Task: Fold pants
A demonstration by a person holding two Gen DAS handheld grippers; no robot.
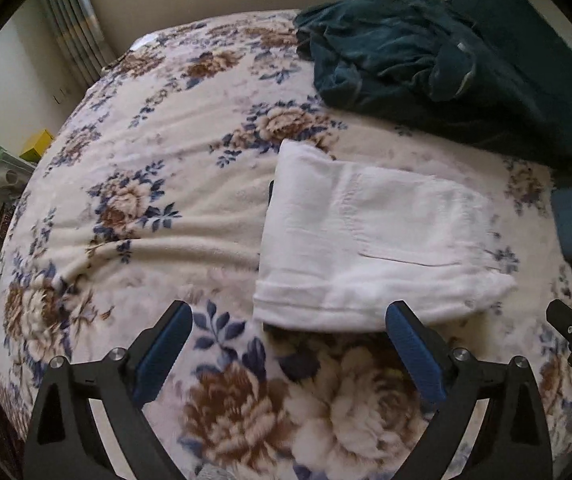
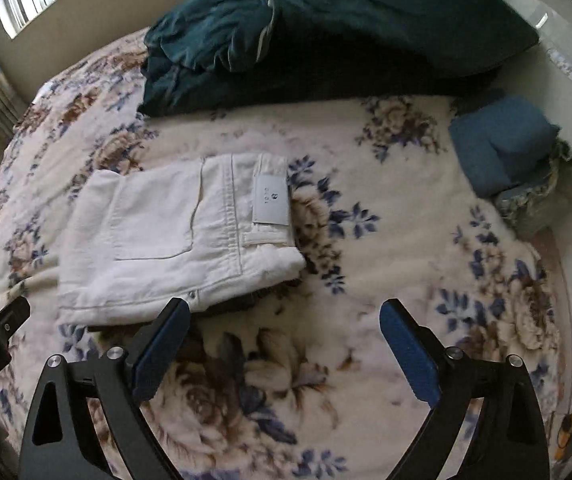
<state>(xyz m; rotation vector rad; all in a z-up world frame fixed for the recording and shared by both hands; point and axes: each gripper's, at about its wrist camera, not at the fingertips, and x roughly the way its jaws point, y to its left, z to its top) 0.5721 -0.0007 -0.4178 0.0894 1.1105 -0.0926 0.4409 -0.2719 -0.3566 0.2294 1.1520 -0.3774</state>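
- White corduroy pants lie folded compactly on the floral fleece bed, looking finished.
- Left gripper and right gripper hover released, empty.

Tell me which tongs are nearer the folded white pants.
Left, narrowly. The left tongs hang open over the pants' near edge, one finger crossing it. The right tongs hang open just off the pants' near corner, over the blanket.

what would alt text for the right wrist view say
White pants lie folded into a compact rectangle on a floral blanket, pocket and label facing up. The right hand-held gripper is above the blanket, open and empty. A dark teal bundle sits behind.
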